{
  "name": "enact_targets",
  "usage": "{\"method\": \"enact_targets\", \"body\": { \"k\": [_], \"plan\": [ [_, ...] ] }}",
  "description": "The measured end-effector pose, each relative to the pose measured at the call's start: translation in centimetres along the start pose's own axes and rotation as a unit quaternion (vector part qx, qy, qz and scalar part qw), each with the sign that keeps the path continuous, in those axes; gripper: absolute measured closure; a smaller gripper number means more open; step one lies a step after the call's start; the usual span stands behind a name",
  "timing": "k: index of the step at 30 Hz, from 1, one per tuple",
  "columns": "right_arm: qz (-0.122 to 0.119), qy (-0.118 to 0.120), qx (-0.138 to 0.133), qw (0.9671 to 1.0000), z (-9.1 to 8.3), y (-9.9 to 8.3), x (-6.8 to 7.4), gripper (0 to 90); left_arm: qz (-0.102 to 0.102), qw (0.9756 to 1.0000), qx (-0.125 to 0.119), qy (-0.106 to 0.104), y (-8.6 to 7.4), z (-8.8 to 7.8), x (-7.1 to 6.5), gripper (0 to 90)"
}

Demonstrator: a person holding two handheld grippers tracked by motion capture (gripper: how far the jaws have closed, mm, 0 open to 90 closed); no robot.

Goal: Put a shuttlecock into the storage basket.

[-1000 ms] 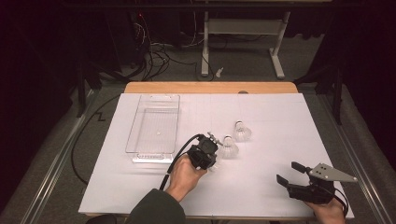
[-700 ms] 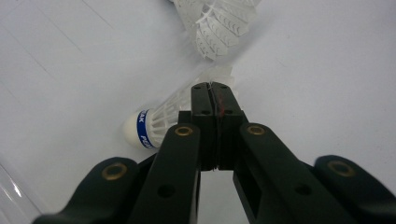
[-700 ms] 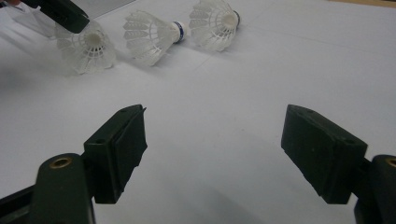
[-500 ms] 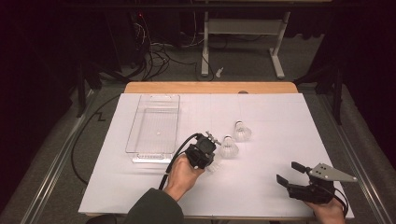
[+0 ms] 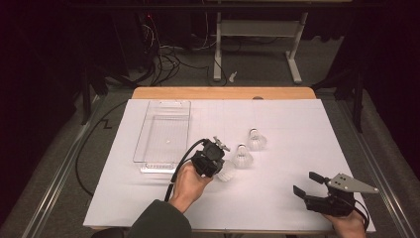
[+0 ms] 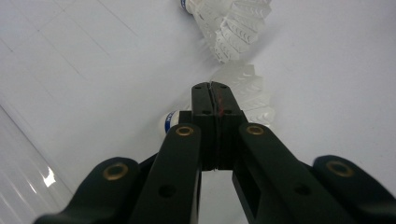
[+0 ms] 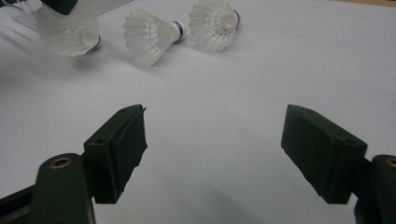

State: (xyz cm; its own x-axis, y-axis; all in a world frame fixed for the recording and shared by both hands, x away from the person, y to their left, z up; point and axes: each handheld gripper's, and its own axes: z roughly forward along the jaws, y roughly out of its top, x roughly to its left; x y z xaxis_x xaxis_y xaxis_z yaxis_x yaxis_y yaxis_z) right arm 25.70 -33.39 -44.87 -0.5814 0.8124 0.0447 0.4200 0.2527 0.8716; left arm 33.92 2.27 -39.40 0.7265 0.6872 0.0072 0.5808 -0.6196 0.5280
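Jaws of left gripper (image 6: 212,88) pinch the skirt of a white feathered shuttlecock (image 6: 250,95) at frame centre; we see right gripper (image 7: 214,140) gaping wide, lower right.

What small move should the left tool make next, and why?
Probably lift the left tool slightly. Its jaws are shut right at the skirt of the nearest shuttlecock, and I cannot tell whether they pinch it. A small lift would show that before carrying it to the tray.
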Motion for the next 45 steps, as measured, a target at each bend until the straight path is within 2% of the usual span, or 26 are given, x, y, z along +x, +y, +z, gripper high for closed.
{"method": "enact_targets", "body": {
  "k": [8,21,45],
  "plan": [
    [0.000,0.000,0.000,1.0000,0.0,0.0,0.0,22.5,-0.007,0.9998,-0.014,-0.014,-0.2,-0.6,0.4,90.0],
    [0.000,0.000,0.000,1.0000,0.0,0.0,0.0,22.5,-0.015,0.9989,-0.037,-0.022,-0.5,-1.5,1.1,90.0],
    [0.000,0.000,-0.002,1.0000,0.0,0.0,0.0,22.4,-0.041,0.9955,-0.078,-0.037,-0.9,-2.6,2.4,90.0]
  ]
}}
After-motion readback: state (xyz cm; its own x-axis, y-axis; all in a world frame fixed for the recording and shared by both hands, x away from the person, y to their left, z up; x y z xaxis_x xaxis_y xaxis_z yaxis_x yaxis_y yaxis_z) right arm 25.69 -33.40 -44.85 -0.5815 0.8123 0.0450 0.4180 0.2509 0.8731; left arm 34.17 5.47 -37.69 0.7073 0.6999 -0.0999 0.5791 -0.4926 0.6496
